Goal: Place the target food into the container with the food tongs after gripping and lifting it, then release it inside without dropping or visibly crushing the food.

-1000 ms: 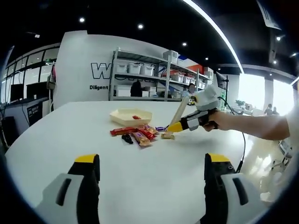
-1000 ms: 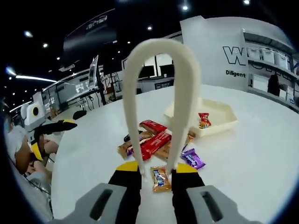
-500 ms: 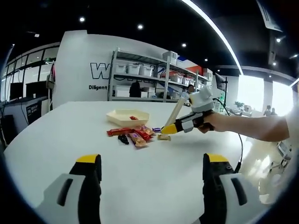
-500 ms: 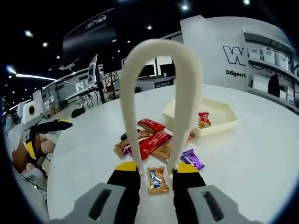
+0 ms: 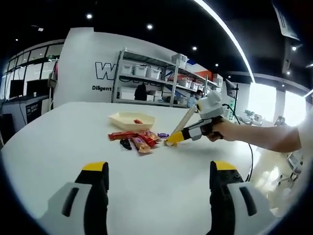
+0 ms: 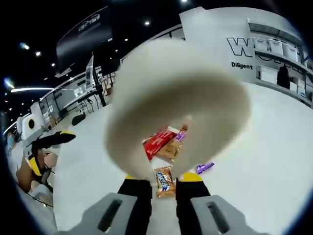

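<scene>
Right gripper [image 6: 159, 188] is clamped on a pair of cream food tongs [image 6: 176, 98]; the tongs are pinched between its jaws, so squeezing the gripper works the tongs. From the left gripper view, the right gripper [image 5: 172, 139] is seen angled down with its yellow tips at the table [image 5: 58, 132], beside the pile of wrapped snacks [image 5: 139, 139].

Target looks to be the small orange-and-blue candy [image 6: 164, 180], lying flat on the table between the two tong arms, just ahead of the jaws. Whether it is already pinched cannot be told; it appears not lifted. Other wrappers, a red bar [image 6: 157, 141] and a purple candy [image 6: 204, 168], sit just behind it.

The cream tray [image 5: 131, 120] is set past the pile and already holds one red piece [image 5: 138, 121]; it is judged to be the drop container.

Left gripper [image 5: 159, 176] is held back over bare table, jaws spread wide, nothing between them, presumably parked out of the way.

Versus 0.5 s ago: the tongs are pitched hard toward the camera, the loop now blurred and covering the tray. The candy is sat in much the same spot between the arms. In the left gripper view the right gripper's tips are slightly lower and closer to the pile.
</scene>
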`<state>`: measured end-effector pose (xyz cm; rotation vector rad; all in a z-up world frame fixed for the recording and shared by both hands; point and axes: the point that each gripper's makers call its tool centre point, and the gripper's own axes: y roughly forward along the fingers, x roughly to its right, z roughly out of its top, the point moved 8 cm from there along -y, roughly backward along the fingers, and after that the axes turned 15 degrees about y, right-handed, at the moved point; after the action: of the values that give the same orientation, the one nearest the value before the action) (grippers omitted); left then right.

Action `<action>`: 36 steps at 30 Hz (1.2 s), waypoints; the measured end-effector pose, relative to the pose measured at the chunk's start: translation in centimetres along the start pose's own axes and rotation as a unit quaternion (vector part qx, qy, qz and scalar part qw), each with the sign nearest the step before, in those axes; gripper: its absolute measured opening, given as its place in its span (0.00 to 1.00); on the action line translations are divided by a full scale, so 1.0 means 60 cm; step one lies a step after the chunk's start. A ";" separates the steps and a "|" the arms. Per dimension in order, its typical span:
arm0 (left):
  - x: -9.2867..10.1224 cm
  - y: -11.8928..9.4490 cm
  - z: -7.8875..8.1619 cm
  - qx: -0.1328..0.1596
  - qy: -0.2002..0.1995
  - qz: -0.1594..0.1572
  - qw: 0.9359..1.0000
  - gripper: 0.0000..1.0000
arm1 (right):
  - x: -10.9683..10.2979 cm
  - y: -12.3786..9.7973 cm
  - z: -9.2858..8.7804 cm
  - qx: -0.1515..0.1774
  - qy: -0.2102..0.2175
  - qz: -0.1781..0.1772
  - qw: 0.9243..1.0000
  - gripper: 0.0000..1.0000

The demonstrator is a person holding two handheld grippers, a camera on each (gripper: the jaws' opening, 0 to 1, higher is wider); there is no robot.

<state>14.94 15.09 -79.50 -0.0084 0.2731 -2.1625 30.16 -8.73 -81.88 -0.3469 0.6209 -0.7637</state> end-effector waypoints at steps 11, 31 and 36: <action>-0.002 0.003 -0.006 -0.005 -0.004 -0.007 1.000 0.80 | -0.015 -0.035 0.067 0.057 0.011 0.017 0.998 0.12; -0.034 0.009 0.001 -0.001 -0.016 0.010 1.000 0.80 | 0.039 0.059 0.176 0.078 0.080 0.005 0.994 0.12; -0.041 0.009 -0.001 -0.003 -0.015 0.011 1.000 0.79 | 0.053 0.088 0.179 0.080 0.074 -0.010 0.994 0.13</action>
<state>16.77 16.79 -79.40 -0.0403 0.2619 -2.1372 41.56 -6.71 -77.54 -0.1500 0.6923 -0.8573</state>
